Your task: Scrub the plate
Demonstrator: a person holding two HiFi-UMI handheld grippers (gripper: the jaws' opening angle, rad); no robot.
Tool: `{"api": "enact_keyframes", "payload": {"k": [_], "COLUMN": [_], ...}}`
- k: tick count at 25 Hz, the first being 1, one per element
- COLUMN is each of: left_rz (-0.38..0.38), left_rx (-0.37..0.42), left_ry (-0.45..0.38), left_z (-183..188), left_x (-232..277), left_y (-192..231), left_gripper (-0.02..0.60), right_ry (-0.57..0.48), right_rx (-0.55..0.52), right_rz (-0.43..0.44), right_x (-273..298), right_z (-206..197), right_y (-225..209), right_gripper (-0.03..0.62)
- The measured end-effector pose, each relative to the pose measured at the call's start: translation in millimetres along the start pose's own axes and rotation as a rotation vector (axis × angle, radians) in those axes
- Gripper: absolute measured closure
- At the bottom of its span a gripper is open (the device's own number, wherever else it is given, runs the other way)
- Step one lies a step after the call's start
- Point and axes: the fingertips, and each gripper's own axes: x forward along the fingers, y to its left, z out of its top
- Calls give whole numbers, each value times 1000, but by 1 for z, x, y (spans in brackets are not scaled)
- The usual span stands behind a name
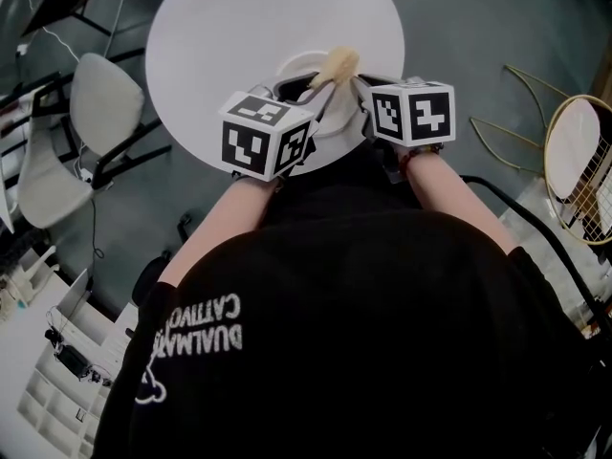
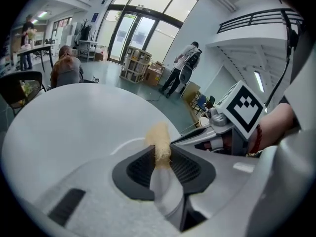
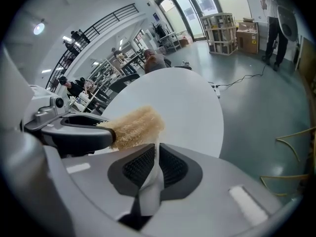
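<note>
Looking down from above, the plate point(image 1: 298, 63) sits at the near edge of the round white table point(image 1: 220, 27), half hidden behind the two marker cubes. Only the right gripper view shows the right gripper point(image 3: 155, 154) pressed onto a thin white edge, which looks like the plate's rim. The left gripper view shows the left gripper point(image 2: 162, 154) pinching a tan loofah scrubber point(image 2: 159, 137), its tuft poking out over the plate. A grey chair point(image 1: 96, 103) stands on the left and a gold wire chair point(image 1: 574, 161) on the right, and a person point(image 2: 185, 68) stands near the glass doors
</note>
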Motion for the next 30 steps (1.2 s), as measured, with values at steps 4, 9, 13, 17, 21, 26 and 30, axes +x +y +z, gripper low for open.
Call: {"api": "enact_keyframes", "payload": {"k": [4, 9, 13, 17, 21, 26, 30], "left_rz": [19, 41, 54, 72, 97, 130, 143], "left_rx": [9, 15, 12, 14, 4, -11, -22], "left_ry": [17, 21, 16, 15, 13, 20, 22], "left_z": [-3, 1, -3, -6, -10, -32, -40], "left_x": [4, 1, -2, -8, -18, -20, -24], "left_y": [5, 10, 13, 20, 27, 39, 46], "left_gripper": [489, 489, 490, 491, 489, 491, 491], "right_ry": [7, 10, 1, -5, -14, -23, -29], "right_rx": [-6, -2, 9, 15, 18, 25, 33], "right_rz": [-5, -19, -31, -43, -57, -64, -71], "right_x": [1, -5, -5, -5, -9, -3, -2], "right_z": [-3, 0, -2, 1, 3, -8, -10], "right_y": [0, -3, -6, -5, -4, -9, -9], "right_gripper": [555, 556, 556, 556, 556, 556, 556]}}
